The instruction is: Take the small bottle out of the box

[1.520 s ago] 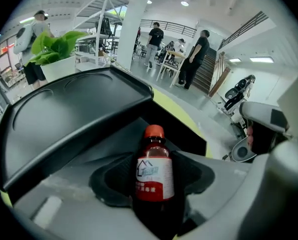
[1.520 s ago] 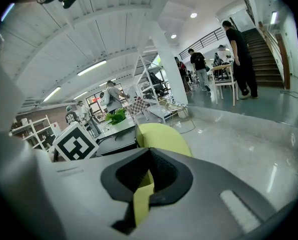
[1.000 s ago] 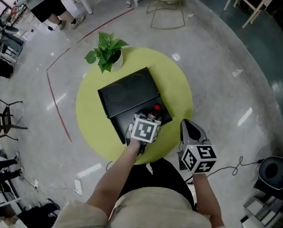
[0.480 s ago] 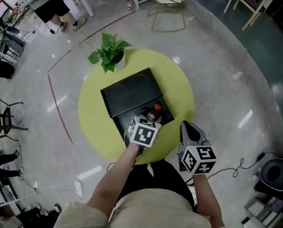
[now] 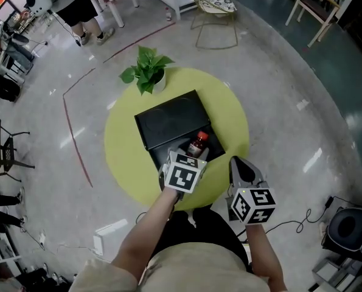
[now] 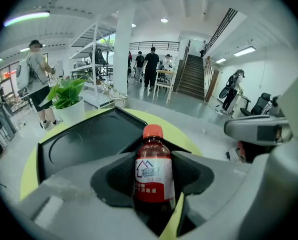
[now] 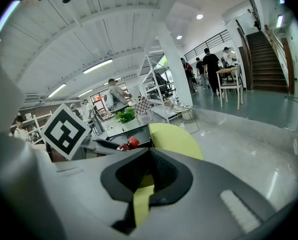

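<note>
A grey polished floor with a red line on it runs round a round yellow-green worktop [image 5: 121, 157], and people stand further off in the hall. I take the black box [image 5: 168, 123] in the middle of the worktop as my mark: it lies open, and in the left gripper view its flat panel with two shallow round recesses spreads out beyond my jaws. A plant [image 5: 148, 72] in a white pot stands just beyond the box's far left corner. My left gripper [image 5: 191, 156] sits over the near right part of the box, its jaws closed on the bottle [image 6: 154, 176], which stands upright between them with a red cap, a white label and dark contents. From the head view I cannot tell whether the bottle's base is clear of the box. My right gripper [image 5: 239, 164] hangs near the worktop's edge, to the right of the box and apart from it, jaws drawn together on nothing, with only a thin slit showing the yellow-green top.
</note>
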### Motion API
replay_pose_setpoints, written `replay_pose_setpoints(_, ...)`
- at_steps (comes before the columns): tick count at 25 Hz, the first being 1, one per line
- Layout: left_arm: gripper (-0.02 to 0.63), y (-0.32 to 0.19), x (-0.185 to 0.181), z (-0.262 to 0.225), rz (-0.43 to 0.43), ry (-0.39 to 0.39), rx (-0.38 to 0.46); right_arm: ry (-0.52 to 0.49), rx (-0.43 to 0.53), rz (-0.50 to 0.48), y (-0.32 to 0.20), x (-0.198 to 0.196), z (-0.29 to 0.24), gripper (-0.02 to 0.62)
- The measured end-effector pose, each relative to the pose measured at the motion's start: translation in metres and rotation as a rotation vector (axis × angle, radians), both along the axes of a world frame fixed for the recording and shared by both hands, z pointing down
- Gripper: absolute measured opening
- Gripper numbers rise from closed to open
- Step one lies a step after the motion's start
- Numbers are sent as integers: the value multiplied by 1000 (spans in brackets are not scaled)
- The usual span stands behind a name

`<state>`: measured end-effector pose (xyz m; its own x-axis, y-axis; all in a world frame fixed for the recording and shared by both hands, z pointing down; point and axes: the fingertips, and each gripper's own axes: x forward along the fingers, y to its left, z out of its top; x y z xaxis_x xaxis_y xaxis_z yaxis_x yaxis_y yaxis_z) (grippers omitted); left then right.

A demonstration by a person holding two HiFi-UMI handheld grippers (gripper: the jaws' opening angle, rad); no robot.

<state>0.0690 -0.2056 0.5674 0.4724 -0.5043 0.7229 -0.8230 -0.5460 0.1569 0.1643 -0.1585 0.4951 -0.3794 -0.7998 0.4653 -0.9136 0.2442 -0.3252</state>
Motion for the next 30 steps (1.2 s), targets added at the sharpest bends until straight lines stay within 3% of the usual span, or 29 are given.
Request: replay_pose_setpoints(30,229,28,-52,-102,-21,94,219,20,108,-34,30,-56,-44,2)
